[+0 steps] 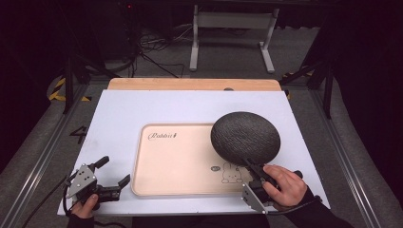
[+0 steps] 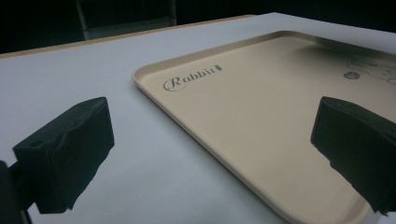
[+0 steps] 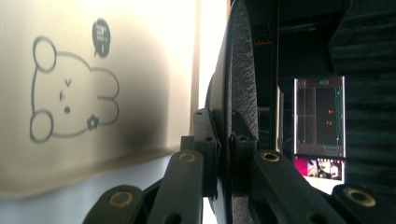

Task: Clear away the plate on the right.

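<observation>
Right tongs point(image 1: 250, 167) clenching the near rim of the dark round mat point(image 1: 245, 137), jaws pinching the thin edge from both sides, as the right gripper view shows edge-on at the mat point(image 3: 236, 93). Holding the mat lifted and tilted, hanging just ahead of these tongs, over the right end of the beige tray point(image 1: 176, 161) and partly past its right rim. Gripping hand point(image 1: 284, 186) sitting right behind the tongs, close to the near edge of the white worktop point(image 1: 119, 118).

Left tongs point(image 1: 115, 173) resting released, jaws spread wide with nothing between them, pointing toward the tray's near left corner point(image 2: 159, 88) without touching it.

Doing this step well, by judgement: keeping the pinch firm, since a thin textured disc held by one edge is likely sagging and swinging; travelling slowly and levelling the mat before lowering; centring it beyond the tongs, over the tray's flat middle, between the "Rabbit" lettering point(image 1: 164, 136) and the bunny drawing point(image 1: 231, 174); letting the far edge touch down first, then laying the rest flat; loosening only once the mat is lying fully inside the raised rim. Keeping the left tongs parked beside the tray, ready for steadying it should it slide.
</observation>
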